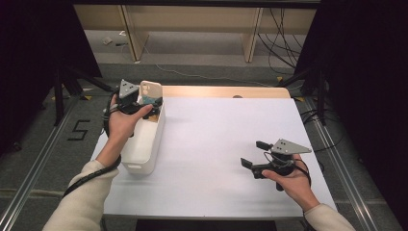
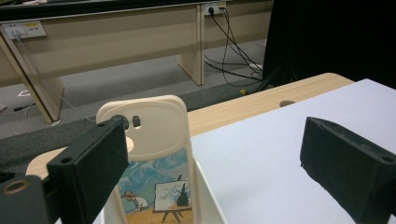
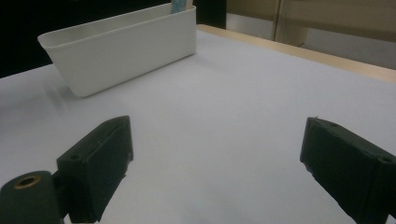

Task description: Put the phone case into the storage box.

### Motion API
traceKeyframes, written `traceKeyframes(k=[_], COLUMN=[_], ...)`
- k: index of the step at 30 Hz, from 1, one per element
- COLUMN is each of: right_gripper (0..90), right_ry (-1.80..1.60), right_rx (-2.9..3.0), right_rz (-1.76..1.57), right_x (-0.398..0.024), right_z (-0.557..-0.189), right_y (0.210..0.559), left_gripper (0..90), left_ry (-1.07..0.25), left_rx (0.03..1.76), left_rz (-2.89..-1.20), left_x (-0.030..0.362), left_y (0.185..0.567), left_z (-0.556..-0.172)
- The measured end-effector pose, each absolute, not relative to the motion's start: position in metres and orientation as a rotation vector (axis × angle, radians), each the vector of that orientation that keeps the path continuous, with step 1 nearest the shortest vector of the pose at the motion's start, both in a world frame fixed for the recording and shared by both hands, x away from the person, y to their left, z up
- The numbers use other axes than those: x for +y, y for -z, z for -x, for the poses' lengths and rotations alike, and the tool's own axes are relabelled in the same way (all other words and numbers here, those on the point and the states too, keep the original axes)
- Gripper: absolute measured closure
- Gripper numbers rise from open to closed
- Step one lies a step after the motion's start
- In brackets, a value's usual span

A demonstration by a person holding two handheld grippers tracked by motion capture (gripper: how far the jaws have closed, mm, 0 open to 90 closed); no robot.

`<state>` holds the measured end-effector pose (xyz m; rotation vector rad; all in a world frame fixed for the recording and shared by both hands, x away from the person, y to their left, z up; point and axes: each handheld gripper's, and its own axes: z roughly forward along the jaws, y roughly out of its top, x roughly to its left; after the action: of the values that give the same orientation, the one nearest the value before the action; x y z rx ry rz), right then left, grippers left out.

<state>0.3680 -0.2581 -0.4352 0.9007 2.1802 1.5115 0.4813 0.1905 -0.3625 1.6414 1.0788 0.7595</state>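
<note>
High view: the left tongs hover at the far end of the white bin, which sits on the left edge of the white counter. A cream phone case stands upright at that far end, its top rising above the rim just beyond the left tongs. The right tongs are well apart from the bin, low over bare counter, jaws spread wide and holding nothing. Left gripper view: the left tongs stand wide open; the phone case sits just ahead of the left-hand jaw, which overlaps its edge in this view, while the other jaw is well clear over the counter. Whether that near jaw touches the case cannot be told. The printed back of the case faces the camera. Right gripper view: the right tongs are wide open over the counter, with the bin far ahead and to their left. Judged step: release or pickup of the case at the bin. To do it well, keep the left tongs square to the case's flat faces, centre the case between the jaws before closing, and move vertically so the case does not catch the rim. Keep the right tongs parked clear.
</note>
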Motion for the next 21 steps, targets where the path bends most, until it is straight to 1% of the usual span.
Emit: traceKeyframes(k=[21], right_gripper=[10.3], right_ry=[-1.511], right_rx=[2.18], right_rz=[-0.901], right_x=[-0.258], right_z=[-0.368], right_y=[0.435], left_gripper=[7.1], left_ry=[-0.743], left_rx=[1.071], left_rz=[-1.643], left_x=[0.196], left_y=[0.368], left_z=[-0.465])
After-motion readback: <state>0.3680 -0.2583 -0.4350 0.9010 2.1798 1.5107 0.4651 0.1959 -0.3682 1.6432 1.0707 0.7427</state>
